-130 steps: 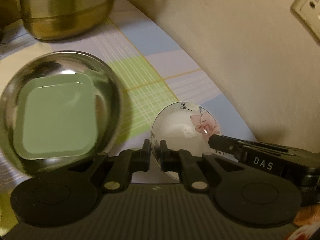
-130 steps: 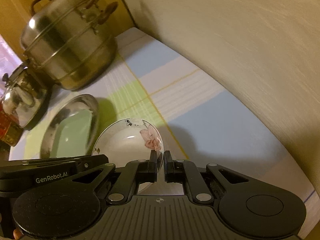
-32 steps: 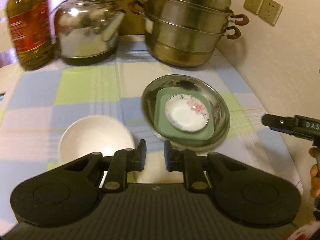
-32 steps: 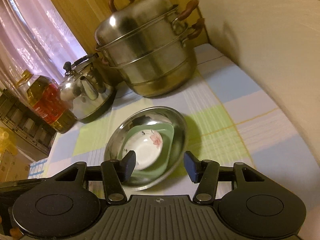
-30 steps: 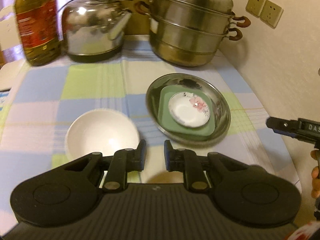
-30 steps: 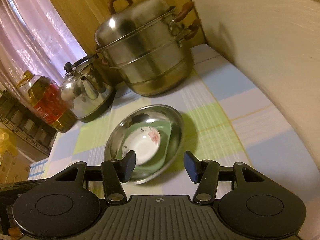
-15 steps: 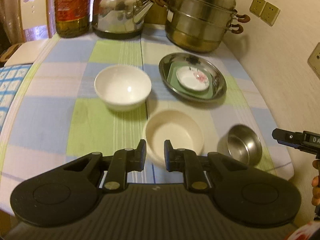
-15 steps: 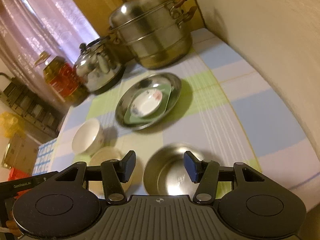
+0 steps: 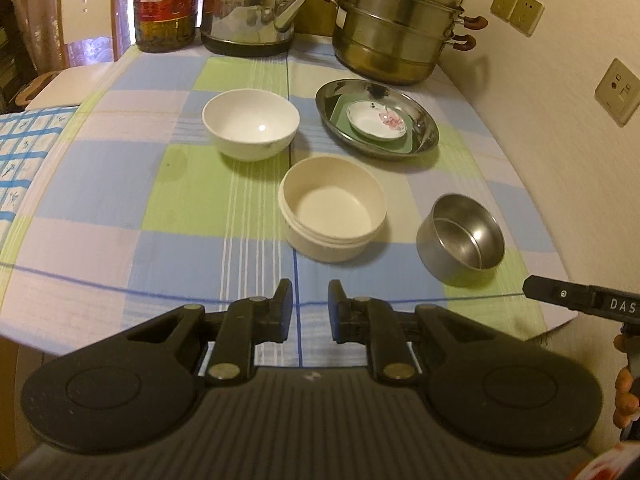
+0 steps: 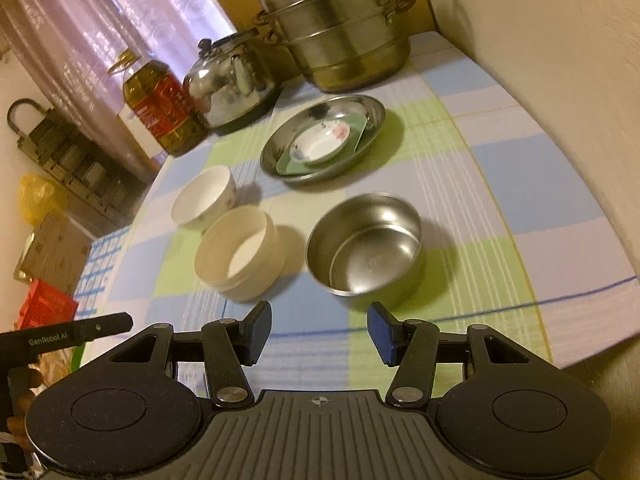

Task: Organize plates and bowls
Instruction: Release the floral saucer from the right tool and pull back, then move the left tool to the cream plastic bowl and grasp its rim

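Note:
A flowered white saucer [image 9: 376,121] lies on a green square plate [image 9: 340,114] inside a steel dish [image 9: 424,132] at the back right; the stack also shows in the right wrist view [image 10: 320,142]. A white bowl [image 9: 251,128], a cream round bowl [image 9: 333,213] and a small steel bowl [image 9: 460,236] stand apart on the checked cloth. My left gripper [image 9: 310,312] is slightly open and empty, near the front edge below the cream bowl. My right gripper [image 10: 319,334] is open and empty, just in front of the steel bowl [image 10: 366,242].
A steel steamer pot [image 9: 396,20], a kettle [image 9: 252,8] and an oil bottle [image 9: 166,0] stand along the back. The wall [image 9: 560,140] runs close on the right. A chair [image 9: 80,40] is at the far left. The table's front edge [image 10: 580,344] is near.
Both grippers have pulled back from the steel dish toward the front edge, leaving the flowered saucer on the green plate. The three bowls have come into view.

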The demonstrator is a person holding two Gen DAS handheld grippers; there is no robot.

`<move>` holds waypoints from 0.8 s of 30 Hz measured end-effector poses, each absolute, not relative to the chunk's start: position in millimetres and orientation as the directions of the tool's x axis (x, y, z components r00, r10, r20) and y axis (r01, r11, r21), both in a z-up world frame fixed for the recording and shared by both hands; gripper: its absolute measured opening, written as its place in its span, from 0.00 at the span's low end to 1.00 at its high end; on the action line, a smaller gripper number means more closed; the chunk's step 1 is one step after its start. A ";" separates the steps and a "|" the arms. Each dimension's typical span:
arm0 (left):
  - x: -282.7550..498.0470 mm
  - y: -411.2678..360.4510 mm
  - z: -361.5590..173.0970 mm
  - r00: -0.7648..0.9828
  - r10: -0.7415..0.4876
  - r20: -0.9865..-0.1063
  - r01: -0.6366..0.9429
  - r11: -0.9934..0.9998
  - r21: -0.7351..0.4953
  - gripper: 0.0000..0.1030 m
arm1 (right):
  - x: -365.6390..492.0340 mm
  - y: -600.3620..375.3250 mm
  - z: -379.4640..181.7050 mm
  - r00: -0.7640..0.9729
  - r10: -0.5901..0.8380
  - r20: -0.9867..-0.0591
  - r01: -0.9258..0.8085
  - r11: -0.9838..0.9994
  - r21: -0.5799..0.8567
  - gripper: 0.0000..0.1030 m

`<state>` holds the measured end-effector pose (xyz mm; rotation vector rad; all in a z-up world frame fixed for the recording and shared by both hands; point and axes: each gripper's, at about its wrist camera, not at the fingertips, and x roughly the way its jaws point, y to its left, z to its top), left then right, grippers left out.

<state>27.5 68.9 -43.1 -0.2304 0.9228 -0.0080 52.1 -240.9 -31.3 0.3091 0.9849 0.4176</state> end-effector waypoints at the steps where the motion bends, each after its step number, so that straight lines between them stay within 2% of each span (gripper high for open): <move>1: 23.8 67.9 -43.5 0.605 -0.103 -0.789 -0.097 0.975 -0.202 0.16 | 49.3 -240.6 -31.8 0.481 0.473 -0.738 -0.204 0.879 0.431 0.52; 14: -9.6 69.5 -56.1 0.552 -0.057 -0.832 -0.185 0.964 -0.189 0.16 | 30.7 -227.7 -40.8 0.427 0.481 -0.766 -0.261 0.876 0.405 0.52; 24: 8.2 77.3 -64.9 0.537 -0.098 -0.838 -0.162 0.963 -0.217 0.16 | 42.4 -203.5 -48.7 0.390 0.492 -0.778 -0.263 0.869 0.418 0.52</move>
